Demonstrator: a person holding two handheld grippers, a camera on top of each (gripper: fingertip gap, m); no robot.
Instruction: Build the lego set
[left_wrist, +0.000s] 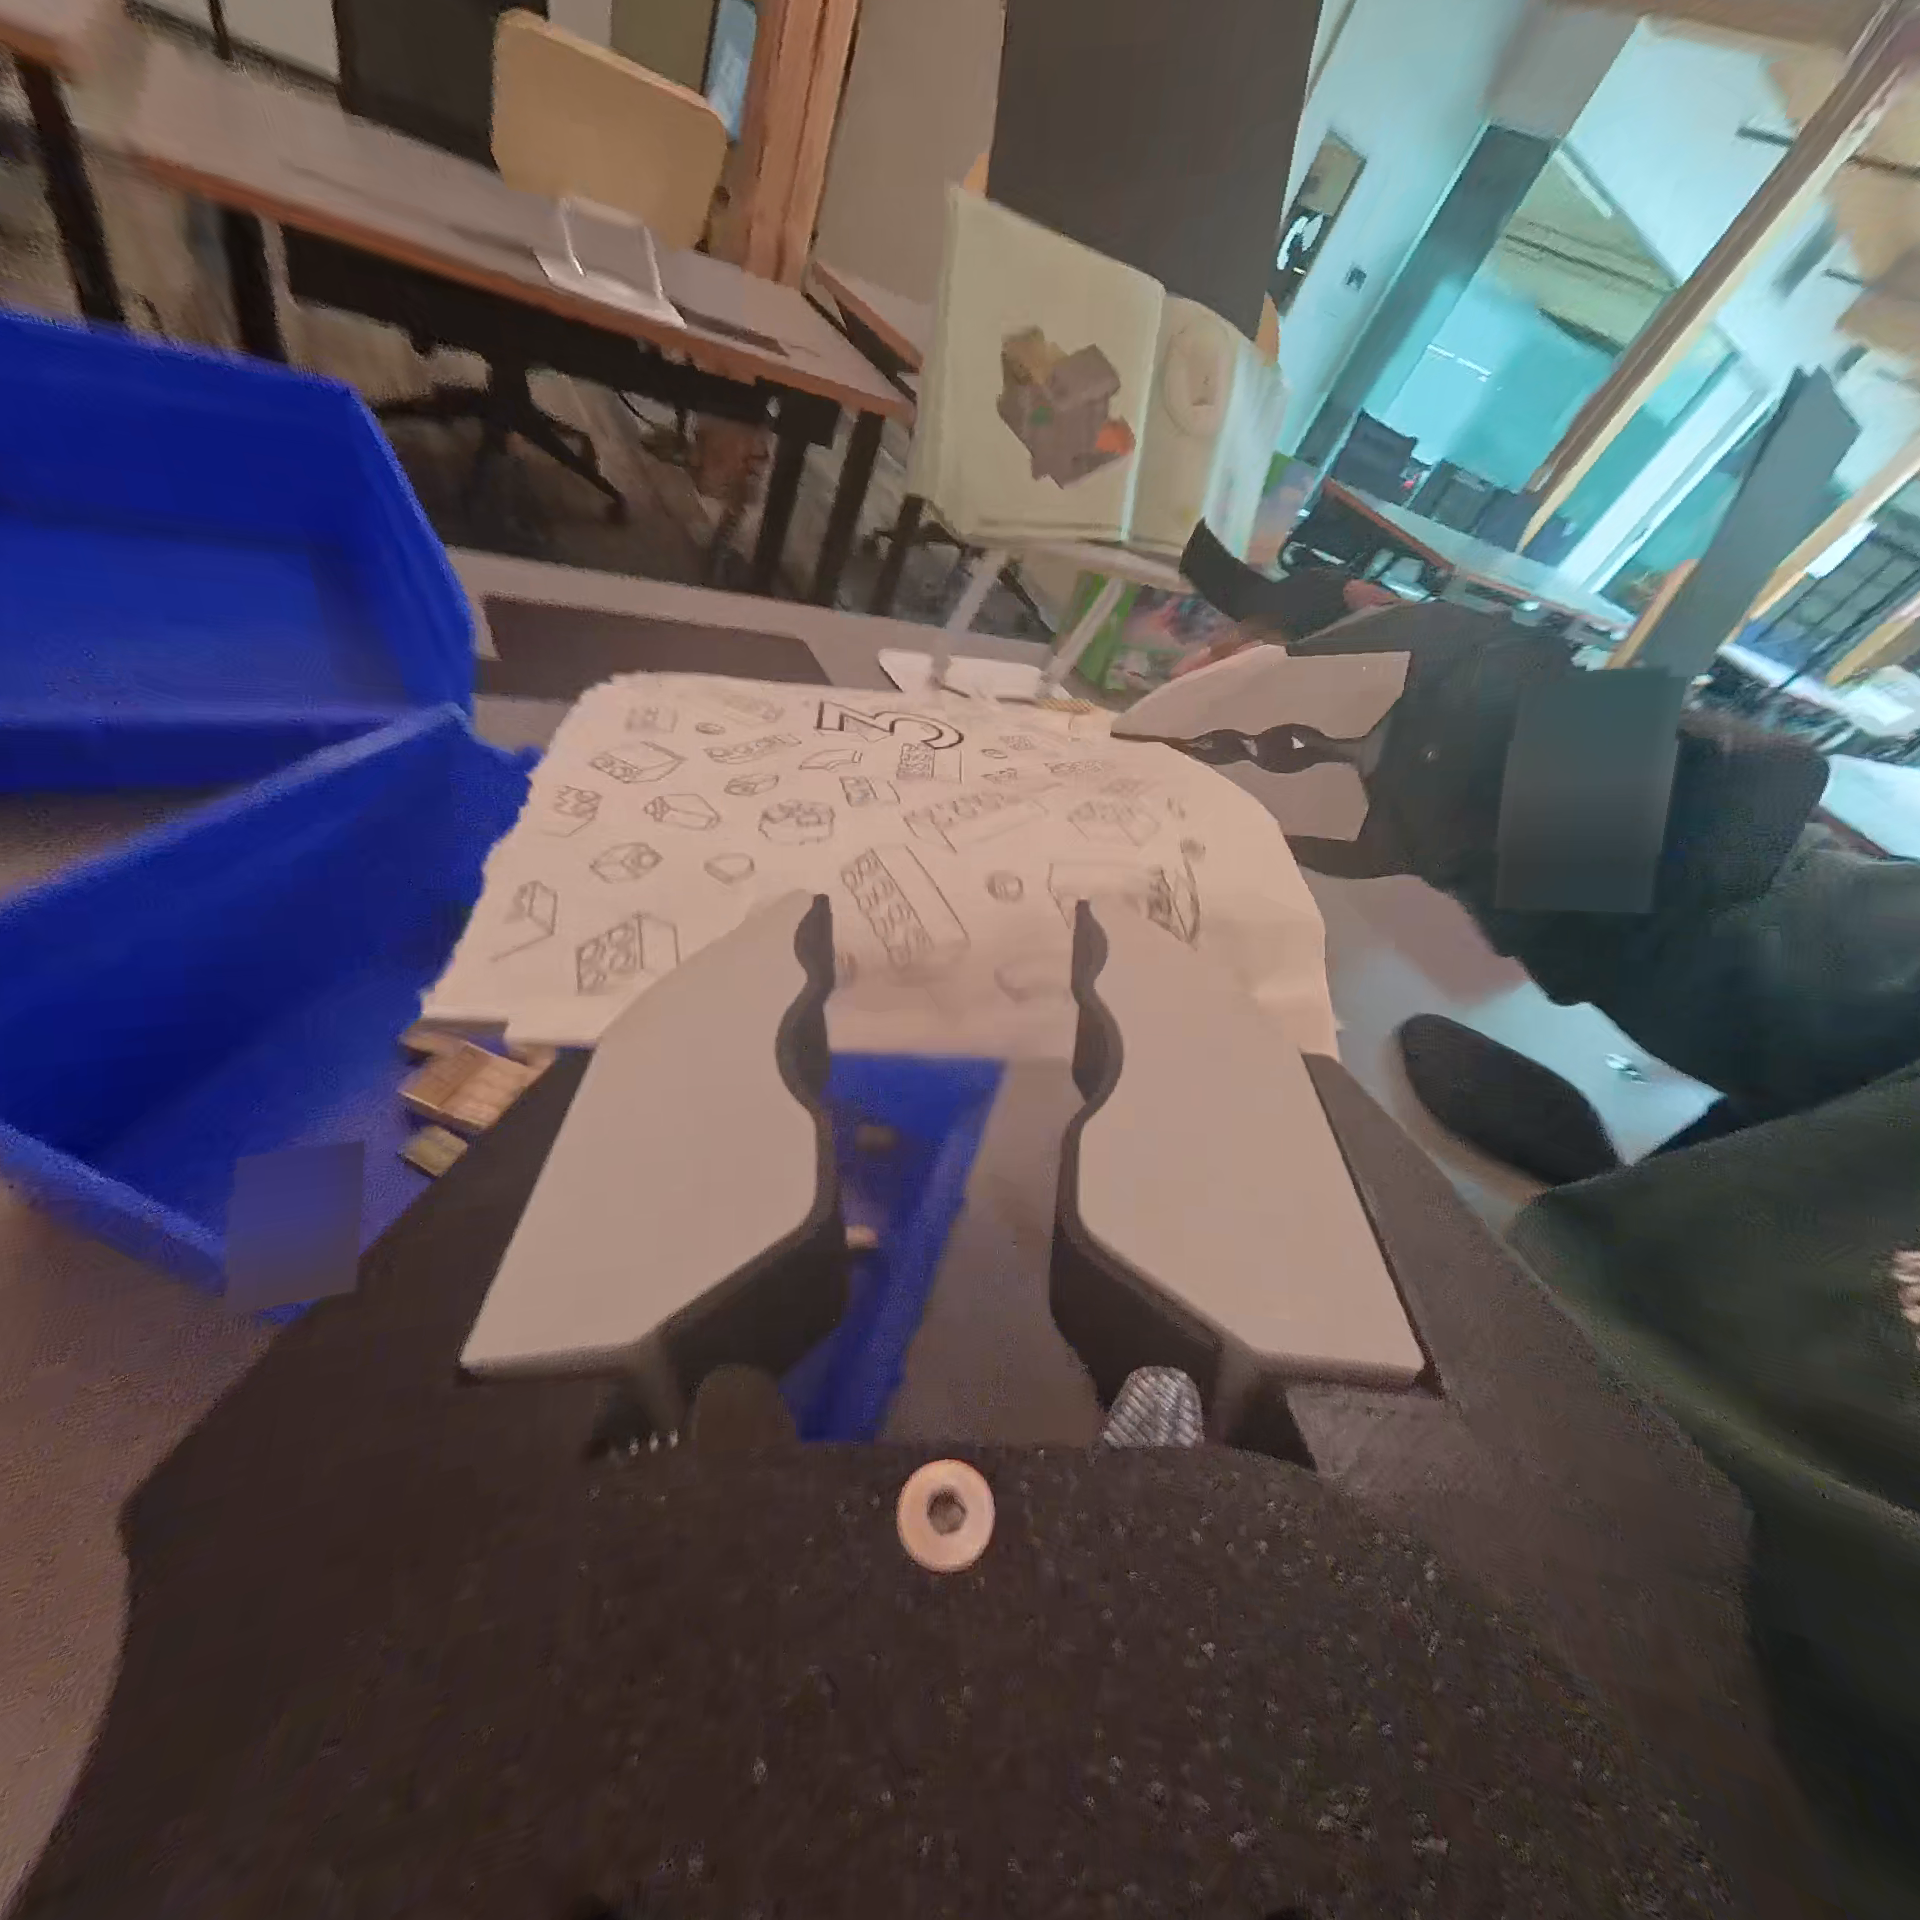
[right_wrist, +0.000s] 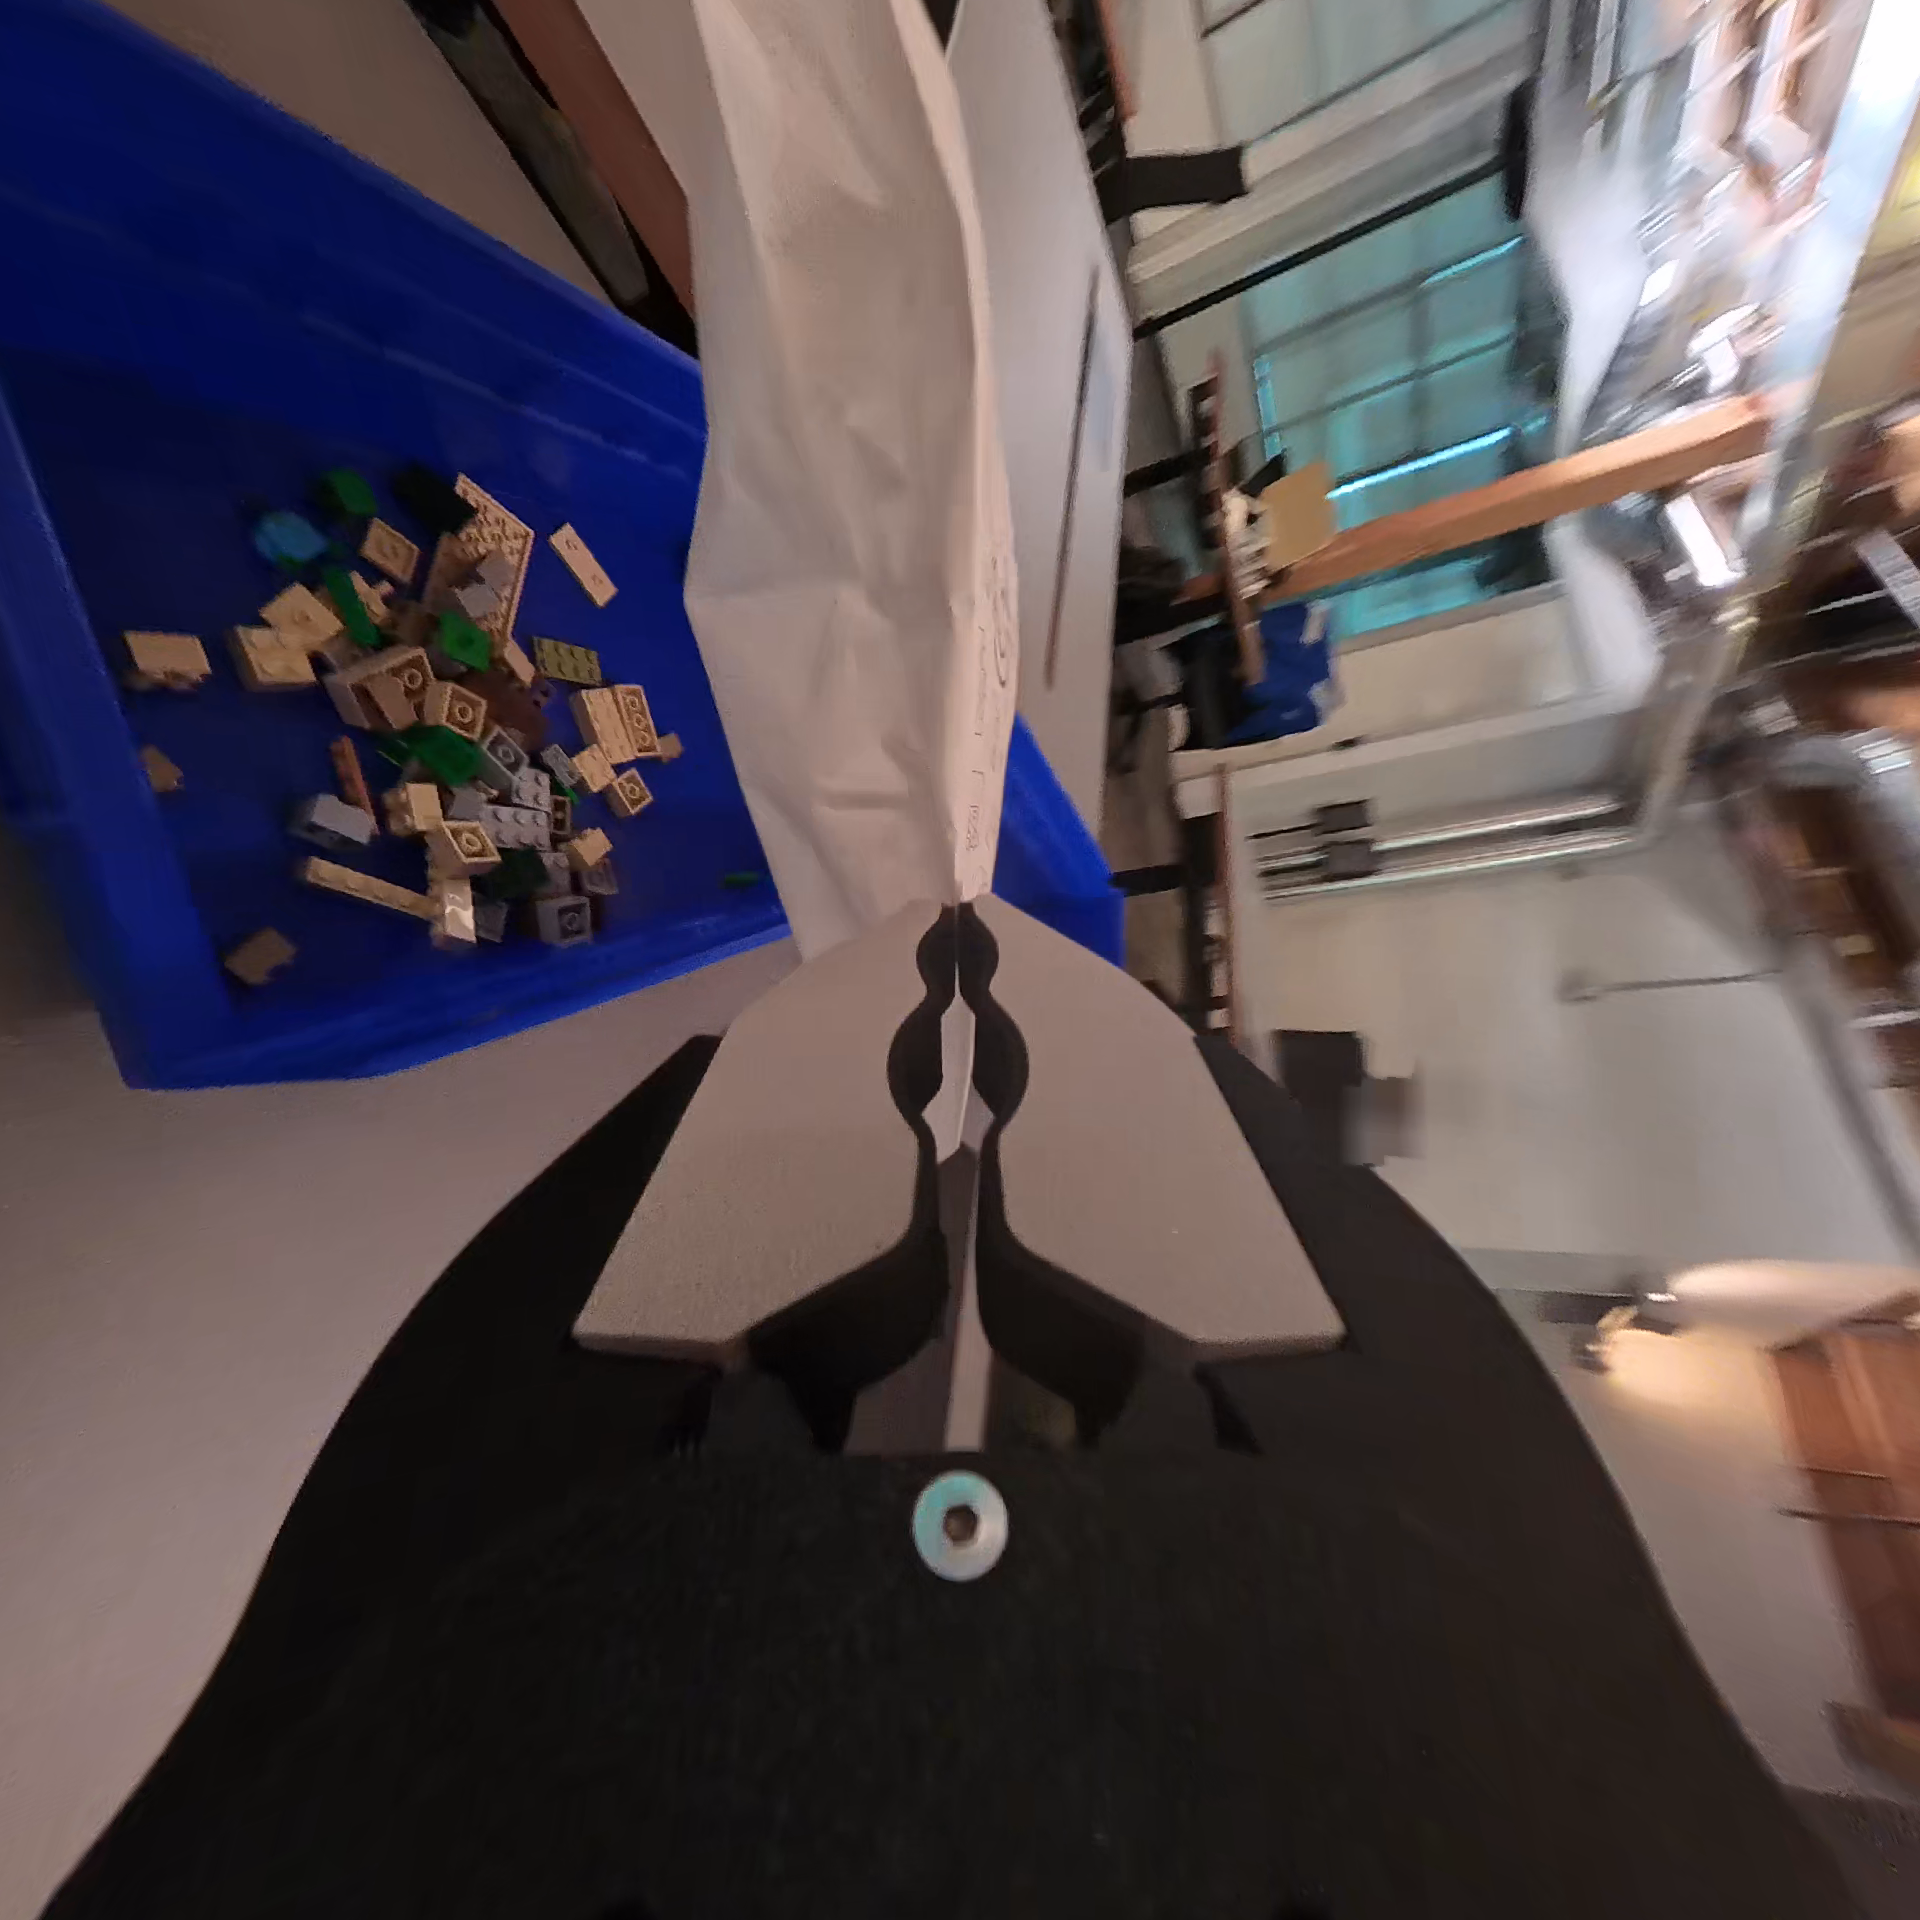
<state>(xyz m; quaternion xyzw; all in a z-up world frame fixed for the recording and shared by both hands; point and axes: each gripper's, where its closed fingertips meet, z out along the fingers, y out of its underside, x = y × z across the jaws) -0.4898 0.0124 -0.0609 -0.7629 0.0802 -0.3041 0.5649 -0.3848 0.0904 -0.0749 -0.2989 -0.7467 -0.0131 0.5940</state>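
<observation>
A wooden chair (left_wrist: 608, 135) stands behind a long table (left_wrist: 499, 260), beside an open booklet (left_wrist: 1049, 416).

Your left gripper (left_wrist: 951, 914) has grey fingers with wavy black pads on a speckled black body. A silver screw (left_wrist: 945, 1514) sits low centre. Your sleeve (left_wrist: 1714, 1299) at right is dark.

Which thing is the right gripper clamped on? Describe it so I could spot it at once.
Start at the blue bin holding loose toy bricks. Hanging over its right end is a white paper bag, pinched at one edge by the shut right gripper. It is the only paper item there, crumpled, with outline drawings of bricks on one face; the left gripper stands open before it.
</observation>
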